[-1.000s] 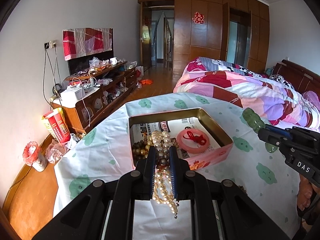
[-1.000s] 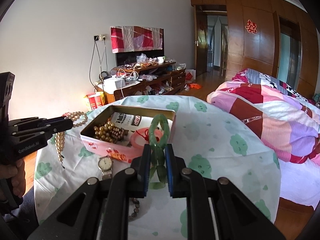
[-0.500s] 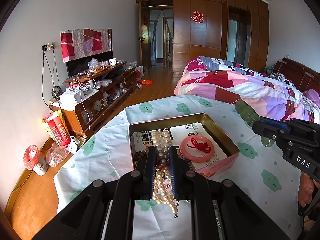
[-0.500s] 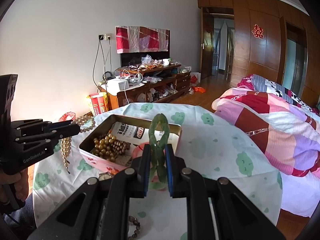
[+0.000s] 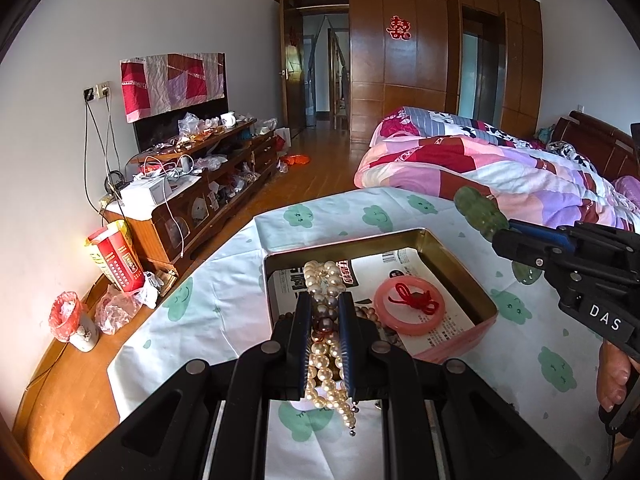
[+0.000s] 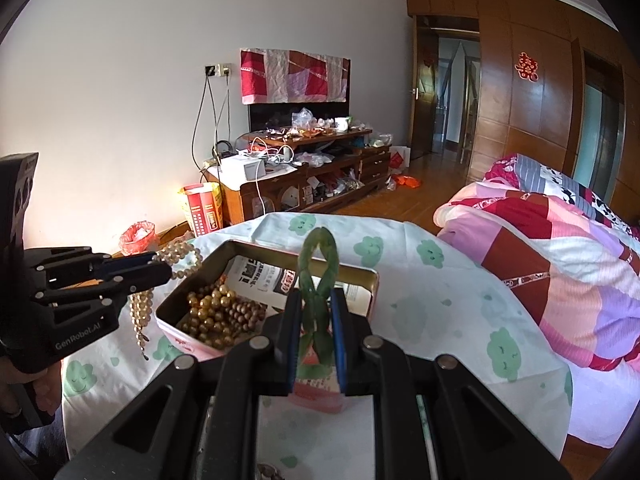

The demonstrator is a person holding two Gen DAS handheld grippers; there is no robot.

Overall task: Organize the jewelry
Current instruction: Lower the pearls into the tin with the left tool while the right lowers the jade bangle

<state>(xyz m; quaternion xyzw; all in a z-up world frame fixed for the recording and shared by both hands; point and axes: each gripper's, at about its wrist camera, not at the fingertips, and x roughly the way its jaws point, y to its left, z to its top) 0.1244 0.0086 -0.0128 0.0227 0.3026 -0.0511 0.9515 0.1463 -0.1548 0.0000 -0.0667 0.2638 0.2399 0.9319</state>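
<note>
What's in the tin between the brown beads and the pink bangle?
Only newspaper lining shows between the brown beads and pink bangle; the left wrist view shows it, though the held pearl necklace covers part.

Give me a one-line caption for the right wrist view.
Right tool grips a green bracelet above the tin.

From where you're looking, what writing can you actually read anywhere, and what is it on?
"DAS": on the right gripper, printed white on its body.
"GenRobot.AI": on the left gripper, along its body.
Red double-happiness sign: on the wooden wardrobe.
Newspaper lining the tin: print too small to read.
Red box on the floor: print too blurred to read.
</note>
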